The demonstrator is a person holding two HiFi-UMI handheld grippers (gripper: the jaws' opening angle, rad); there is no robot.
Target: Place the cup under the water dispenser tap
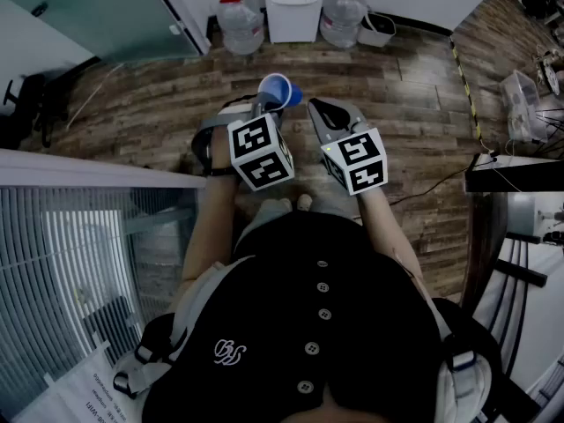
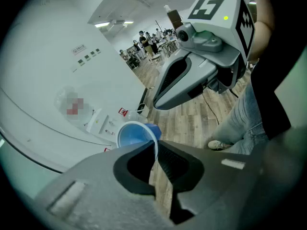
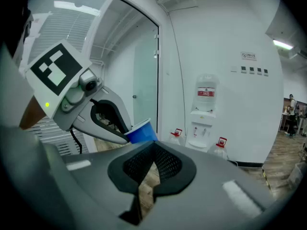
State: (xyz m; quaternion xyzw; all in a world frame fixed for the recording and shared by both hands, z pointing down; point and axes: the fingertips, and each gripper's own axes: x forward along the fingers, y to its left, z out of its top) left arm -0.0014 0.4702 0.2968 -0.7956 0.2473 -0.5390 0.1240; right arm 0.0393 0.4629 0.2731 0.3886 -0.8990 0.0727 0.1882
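The left gripper [image 1: 267, 106] is pinching the blue cup [image 1: 278, 88] by its rim, above the floor. The right gripper [image 1: 315, 107], jaws together, is carrying nothing. The carrying step seems to be running, so the next move is walking to the water dispenser [image 1: 293, 11] at the floor's far edge.

Lower part of cup [image 2: 134, 133] behind left tool [image 2: 156, 152]; water dispenser [image 1: 292, 11] top cropped
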